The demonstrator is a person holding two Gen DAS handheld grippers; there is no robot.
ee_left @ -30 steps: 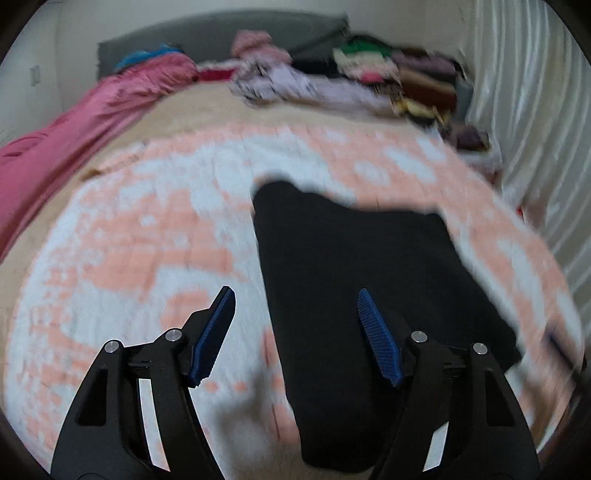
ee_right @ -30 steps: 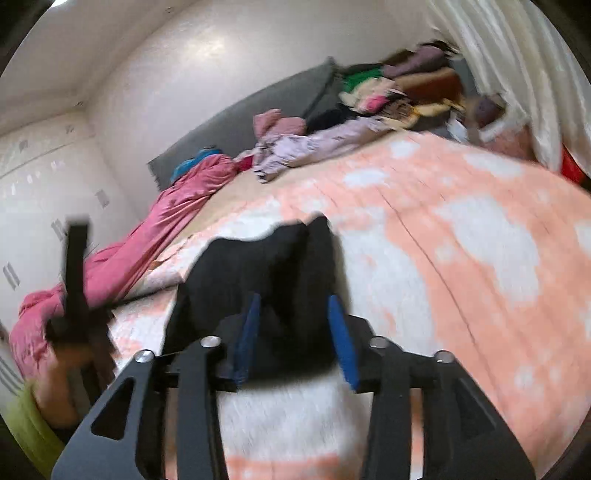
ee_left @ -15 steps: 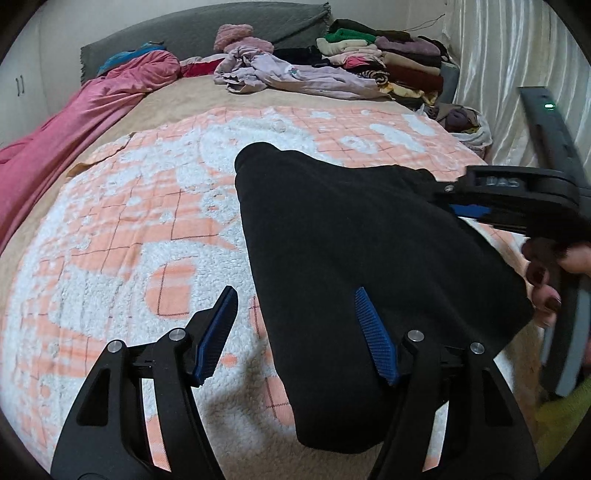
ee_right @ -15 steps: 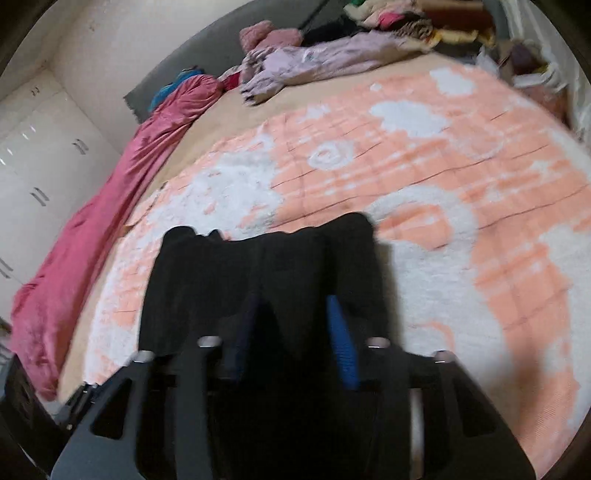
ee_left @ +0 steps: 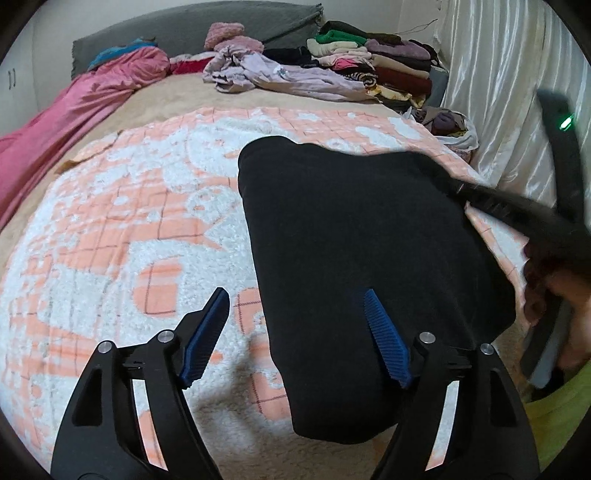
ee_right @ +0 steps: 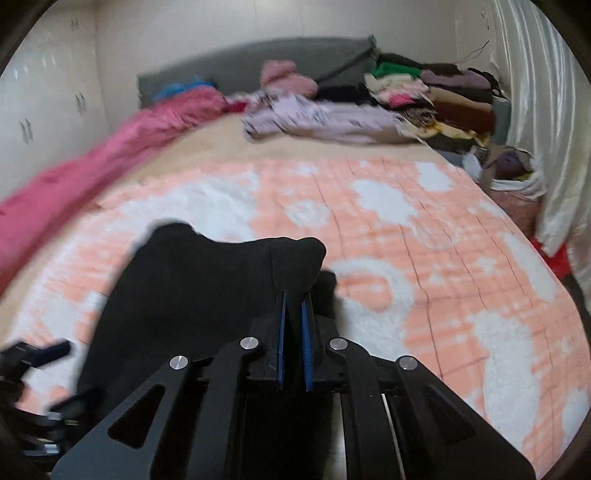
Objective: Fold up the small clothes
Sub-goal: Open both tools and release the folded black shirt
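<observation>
1. Your right claw [ee_right: 293, 332] is clenched on a raised fold of the black garment [ee_right: 207, 295], its blue pads pressed close with cloth between them.
2. Your left claw [ee_left: 295, 332] is released, fingers wide apart; one blue pad hangs over the blanket, the other over the garment's near part, and you cannot tell whether either touches.
3. You are working on a bed covered by a fluffy orange-and-white checked blanket [ee_left: 122, 236], with a beige sheet [ee_left: 166, 99] showing beyond it.
4. A pink quilt [ee_left: 74, 114] runs along the left side up to the grey headboard [ee_left: 192, 26].
5. At the head of the bed lie a crumpled lilac garment [ee_left: 280, 77] and a stack of folded clothes [ee_left: 384, 62]; a white curtain [ee_left: 509, 92] hangs on the right.
6. The black garment lies on the blanket's right half, matte and dark, roughly oblong with rounded corners, its far right corner lifted by your right claw.
</observation>
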